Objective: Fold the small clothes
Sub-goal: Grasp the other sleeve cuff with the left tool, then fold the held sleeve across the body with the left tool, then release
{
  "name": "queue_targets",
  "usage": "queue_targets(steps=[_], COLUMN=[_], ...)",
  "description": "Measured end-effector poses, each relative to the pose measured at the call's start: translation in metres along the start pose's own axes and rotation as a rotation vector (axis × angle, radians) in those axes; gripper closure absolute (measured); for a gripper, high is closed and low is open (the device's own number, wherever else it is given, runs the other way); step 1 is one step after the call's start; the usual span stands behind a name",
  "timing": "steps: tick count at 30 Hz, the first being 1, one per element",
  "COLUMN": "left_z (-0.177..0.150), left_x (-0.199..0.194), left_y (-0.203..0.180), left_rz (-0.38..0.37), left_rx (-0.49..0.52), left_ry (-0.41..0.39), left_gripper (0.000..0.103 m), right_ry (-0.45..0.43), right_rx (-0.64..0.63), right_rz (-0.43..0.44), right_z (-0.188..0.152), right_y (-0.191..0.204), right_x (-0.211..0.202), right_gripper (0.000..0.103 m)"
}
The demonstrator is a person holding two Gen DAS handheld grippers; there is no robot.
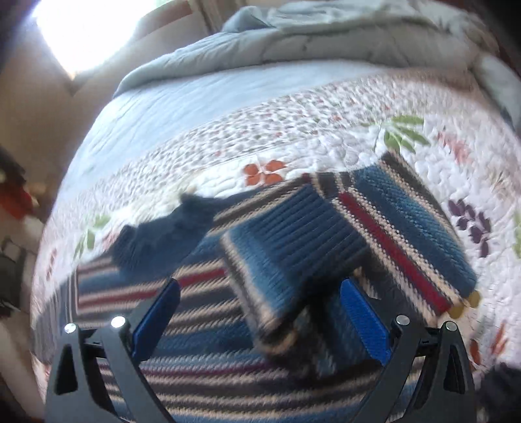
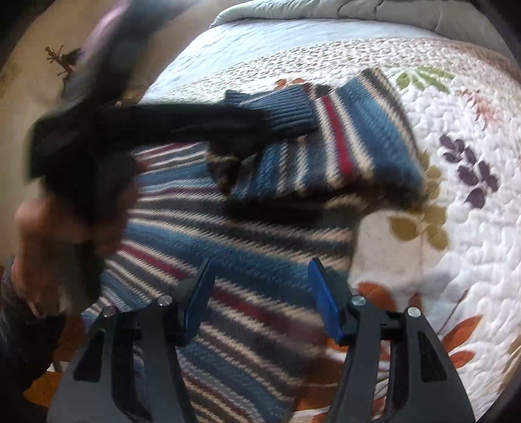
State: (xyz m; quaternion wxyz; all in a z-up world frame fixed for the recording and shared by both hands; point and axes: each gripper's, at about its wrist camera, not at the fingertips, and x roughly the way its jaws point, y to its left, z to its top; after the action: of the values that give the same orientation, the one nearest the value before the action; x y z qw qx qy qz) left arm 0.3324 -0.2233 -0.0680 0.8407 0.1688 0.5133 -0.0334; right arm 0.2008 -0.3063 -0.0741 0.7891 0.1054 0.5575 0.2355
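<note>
A knitted sweater [image 1: 202, 358] striped in blue, white, grey and red lies flat on the bed. One sleeve [image 1: 407, 227] is folded across it, ending in a ribbed blue cuff [image 1: 293, 234]. My left gripper [image 1: 260, 286] hovers over the sweater, open wide, its blue pads clear of the knit. The right wrist view shows the same sweater [image 2: 244, 234], sleeve [image 2: 358, 146] and cuff [image 2: 276, 107]. My right gripper [image 2: 260, 265] is open above the striped body, with nothing pinched. At that view's left, a hand [image 2: 42, 227] holds the left tool's blurred dark body [image 2: 81, 146].
A white floral quilt [image 1: 325, 140] covers the bed, with a rumpled grey duvet [image 1: 325, 39] bunched at the far end. A dark blue part of the garment [image 1: 162, 234] sticks out at the left. A bright window [image 1: 81, 29] and the bed's left edge lie beyond.
</note>
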Motion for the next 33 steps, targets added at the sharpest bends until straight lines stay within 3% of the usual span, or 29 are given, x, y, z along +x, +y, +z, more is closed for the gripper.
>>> queue_targets(steps=[2, 4, 6, 8, 10, 12, 14, 17, 21, 24, 26, 27, 28, 30, 31, 33], left_z=[0.006, 0.005, 0.001, 0.000, 0.002, 0.004, 0.004, 0.000, -0.013, -0.032, -0.048, -0.058, -0.068, -0.091, -0.100, -0.116], left_x=[0.015, 0.027, 0.034, 0.032, 0.031, 0.030, 0.024, 0.005, -0.016, -0.010, 0.009, 0.018, 0.023, 0.026, 0.025, 0.019], left_y=[-0.011, -0.017, -0.016, -0.013, -0.009, 0.005, 0.026, 0.068, 0.141, 0.192, 0.217, 0.230, 0.241, 0.261, 0.269, 0.275], left_rz=[0.029, 0.010, -0.084, -0.112, -0.128, -0.161, -0.215, -0.258, -0.237, -0.221, -0.227, -0.218, -0.215, -0.232, -0.236, -0.201], left_rx=[0.034, 0.059, 0.053, 0.046, 0.028, -0.016, -0.093, -0.191, -0.314, -0.368, -0.397, -0.427, -0.457, -0.514, -0.533, -0.542], left_ry=[0.028, 0.055, 0.075, 0.068, 0.065, 0.062, 0.048, -0.034, -0.142, -0.157, -0.104, -0.075, -0.059, -0.062, -0.069, -0.077], left_gripper=[0.012, 0.038, 0.056, 0.068, 0.087, 0.089, 0.090, 0.091, 0.091, 0.089, 0.077, 0.062, 0.053, 0.047, 0.038, 0.033], right_ry=[0.001, 0.003, 0.001, 0.003, 0.004, 0.011, 0.011, 0.010, 0.011, 0.018, 0.022, 0.023, 0.024, 0.031, 0.035, 0.042], right_rx=[-0.014, -0.031, -0.039, -0.032, -0.016, 0.013, 0.033, 0.033, 0.018, -0.001, -0.014, -0.019, -0.026, -0.029, -0.027, -0.028], right_rz=[0.021, 0.027, 0.031, 0.025, 0.013, 0.019, 0.022, 0.010, 0.012, 0.010, 0.011, 0.005, -0.007, -0.018, -0.015, -0.025], right_z=[-0.006, -0.011, -0.016, -0.016, -0.017, -0.017, -0.018, -0.017, -0.016, -0.011, -0.005, 0.000, 0.002, 0.009, 0.010, 0.011], right_y=[0.006, 0.010, 0.011, 0.009, 0.005, 0.000, -0.004, -0.007, 0.002, 0.010, 0.017, 0.020, 0.022, 0.025, 0.026, 0.035], right_x=[-0.001, -0.003, -0.004, -0.001, -0.001, 0.003, 0.000, -0.006, -0.012, -0.005, 0.001, 0.004, 0.007, 0.013, 0.013, 0.021], right_gripper=[0.037, 0.036, 0.036, 0.036, 0.036, 0.035, 0.035, 0.034, 0.034, 0.034, 0.033, 0.033, 0.033, 0.033, 0.033, 0.033])
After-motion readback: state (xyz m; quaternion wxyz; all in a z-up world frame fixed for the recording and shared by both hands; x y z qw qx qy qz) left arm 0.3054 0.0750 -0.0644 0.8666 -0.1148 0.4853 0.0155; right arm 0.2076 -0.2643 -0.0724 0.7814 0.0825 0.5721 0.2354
